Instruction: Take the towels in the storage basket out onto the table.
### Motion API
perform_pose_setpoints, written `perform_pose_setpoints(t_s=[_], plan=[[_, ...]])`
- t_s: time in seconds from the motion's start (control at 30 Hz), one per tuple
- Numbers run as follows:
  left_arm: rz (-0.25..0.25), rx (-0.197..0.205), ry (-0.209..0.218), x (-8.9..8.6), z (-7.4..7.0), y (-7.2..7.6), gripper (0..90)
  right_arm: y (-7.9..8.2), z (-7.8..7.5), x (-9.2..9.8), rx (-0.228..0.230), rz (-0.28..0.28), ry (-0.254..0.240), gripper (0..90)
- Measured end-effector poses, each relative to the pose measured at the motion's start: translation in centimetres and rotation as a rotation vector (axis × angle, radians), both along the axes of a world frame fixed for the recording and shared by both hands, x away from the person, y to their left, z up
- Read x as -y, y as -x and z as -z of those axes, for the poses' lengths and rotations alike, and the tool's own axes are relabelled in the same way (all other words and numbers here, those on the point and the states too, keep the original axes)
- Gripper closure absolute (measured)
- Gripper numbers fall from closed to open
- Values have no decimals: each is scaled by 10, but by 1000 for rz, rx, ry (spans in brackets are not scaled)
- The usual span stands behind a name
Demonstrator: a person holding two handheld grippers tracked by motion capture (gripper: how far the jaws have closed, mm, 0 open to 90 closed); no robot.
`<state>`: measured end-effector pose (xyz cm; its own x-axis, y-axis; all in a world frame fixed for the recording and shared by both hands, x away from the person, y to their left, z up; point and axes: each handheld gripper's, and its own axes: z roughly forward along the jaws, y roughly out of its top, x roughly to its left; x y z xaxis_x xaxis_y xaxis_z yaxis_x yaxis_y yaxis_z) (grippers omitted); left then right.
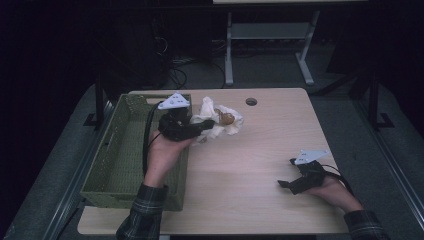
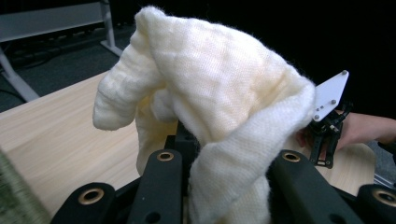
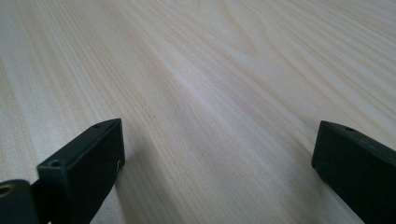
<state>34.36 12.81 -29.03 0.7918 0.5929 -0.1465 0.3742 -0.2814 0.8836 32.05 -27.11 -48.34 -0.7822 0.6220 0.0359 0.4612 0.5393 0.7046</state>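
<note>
My left gripper (image 1: 204,126) is shut on a cream-white knitted cloth (image 1: 222,120), which it holds above the far left part of the wooden table (image 1: 260,150), just right of the basket. A brown patch shows on the cloth. In the left gripper view the cloth (image 2: 210,88) bulges up between the two black jaws of the left gripper (image 2: 226,161) and hides their tips. My right gripper (image 1: 286,173) rests on the table at the near right, open. In its own view the right gripper (image 3: 219,128) has its jaws spread wide over bare wood.
A green woven basket (image 1: 117,150) stands along the table's left edge, under my left forearm. A round cable hole (image 1: 251,101) sits near the far edge. The right gripper (image 2: 327,135) and its hand show beyond the cloth. Table legs (image 1: 229,50) stand on the floor behind.
</note>
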Motion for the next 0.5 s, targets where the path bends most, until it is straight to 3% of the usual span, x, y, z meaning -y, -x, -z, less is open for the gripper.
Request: perform_pose_setpoints(t_s=[0.5], plan=[[28,-32,-36,49,31,2,721,0,0,0,-1,1,-2,20]])
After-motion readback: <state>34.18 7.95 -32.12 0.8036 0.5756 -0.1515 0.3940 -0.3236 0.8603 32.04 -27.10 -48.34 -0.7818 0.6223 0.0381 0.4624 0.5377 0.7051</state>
